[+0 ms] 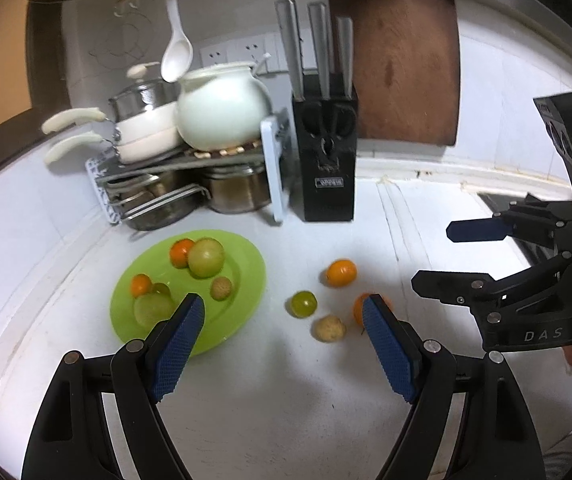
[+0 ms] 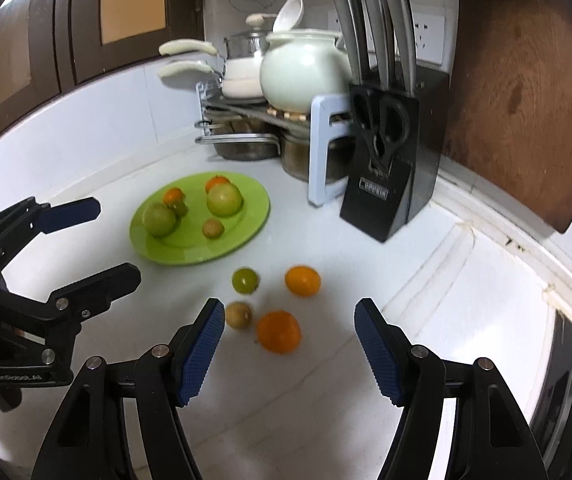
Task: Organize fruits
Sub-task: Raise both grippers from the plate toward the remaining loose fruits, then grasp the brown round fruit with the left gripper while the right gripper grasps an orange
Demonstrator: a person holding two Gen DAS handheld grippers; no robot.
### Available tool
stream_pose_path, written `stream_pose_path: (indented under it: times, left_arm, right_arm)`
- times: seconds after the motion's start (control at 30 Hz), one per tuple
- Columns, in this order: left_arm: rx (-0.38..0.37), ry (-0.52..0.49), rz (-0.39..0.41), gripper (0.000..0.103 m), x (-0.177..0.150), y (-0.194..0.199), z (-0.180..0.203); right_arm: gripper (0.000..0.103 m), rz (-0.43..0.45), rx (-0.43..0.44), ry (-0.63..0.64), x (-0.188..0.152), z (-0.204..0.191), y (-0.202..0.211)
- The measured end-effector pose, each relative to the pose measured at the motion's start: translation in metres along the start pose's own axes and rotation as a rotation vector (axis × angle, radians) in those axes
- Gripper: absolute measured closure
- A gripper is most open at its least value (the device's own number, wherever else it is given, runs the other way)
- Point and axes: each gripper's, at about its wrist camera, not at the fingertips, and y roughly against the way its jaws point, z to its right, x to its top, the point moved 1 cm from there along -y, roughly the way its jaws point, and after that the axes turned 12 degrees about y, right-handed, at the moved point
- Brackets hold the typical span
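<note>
A green plate [image 1: 246, 280] [image 2: 254, 208] on the white counter holds several fruits: two green apples, two small oranges, a small green fruit and a brownish one. To its right on the counter lie an orange [image 1: 341, 273] [image 2: 302, 280], a small green fruit [image 1: 303, 303] [image 2: 245, 280], a brownish fruit [image 1: 329, 328] [image 2: 239, 314] and a second orange [image 1: 359, 308] [image 2: 278, 331]. My left gripper [image 1: 286, 312] is open and empty above the counter near the plate's right edge. My right gripper [image 2: 286, 316] is open and empty, hovering over the second orange.
A black knife block [image 1: 328, 160] [image 2: 390, 168] stands behind the loose fruits. A rack with pots and a white kettle [image 1: 222, 112] [image 2: 302, 72] fills the back left corner. A wooden cutting board [image 1: 402, 60] [image 2: 526, 92] leans on the wall at the right.
</note>
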Motion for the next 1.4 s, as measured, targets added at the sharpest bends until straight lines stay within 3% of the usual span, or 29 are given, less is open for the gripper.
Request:
stream_pose_path:
  times: [0.4, 0.73, 1.3, 1.4]
  left_arm:
    - [-0.028, -0.079, -0.083, 0.025, -0.022, -0.035, 0.005]
    - [-0.122, -0.055, -0.206, 0.042, -0.028, -0.079, 0.004]
    - [-0.182, -0.077, -0.266, 0.063, -0.029, -0.113, 0.016]
    - [-0.19, -0.066, -0.276, 0.074, -0.029, -0.115, 0.016]
  right_arm:
    - [0.035, -0.09, 0.062, 0.024, -0.015, -0.003, -0.037]
    - [0.044, -0.162, 0.135, 0.031, -0.017, 0.0, -0.075]
    - [0.055, -0.182, 0.19, 0.003, -0.019, 0.005, -0.092]
    - [0.055, -0.18, 0.195, 0.0, -0.018, 0.005, -0.094]
